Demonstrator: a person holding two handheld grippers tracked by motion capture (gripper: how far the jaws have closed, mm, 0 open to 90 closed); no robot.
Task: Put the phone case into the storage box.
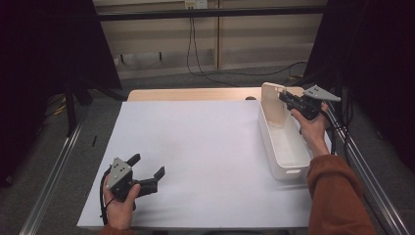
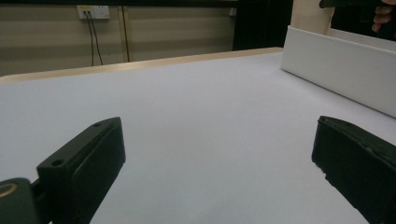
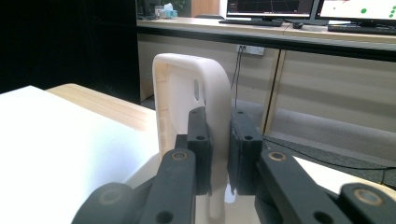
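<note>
Gripping, in the high view, the far end wall of the white bin (image 1: 283, 142) at the table's right edge with the right gripper (image 1: 283, 96). Resting wide open and empty, in the left gripper view, the left gripper (image 2: 219, 158) over the white sheet (image 2: 187, 107). Clamped on that wall in the right gripper view; probably next to lift or drag steadily, without tilting.

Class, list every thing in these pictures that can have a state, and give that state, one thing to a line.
White bin: upright on the table's right side, open-topped, nothing visible inside, tall far end wall held.
Right gripper: jaws shut on the bin's far end wall, one jaw on each face.
Left gripper: jaws open, nothing between them, held low over the white sheet.
White sheet: lying flat on the table.
</note>
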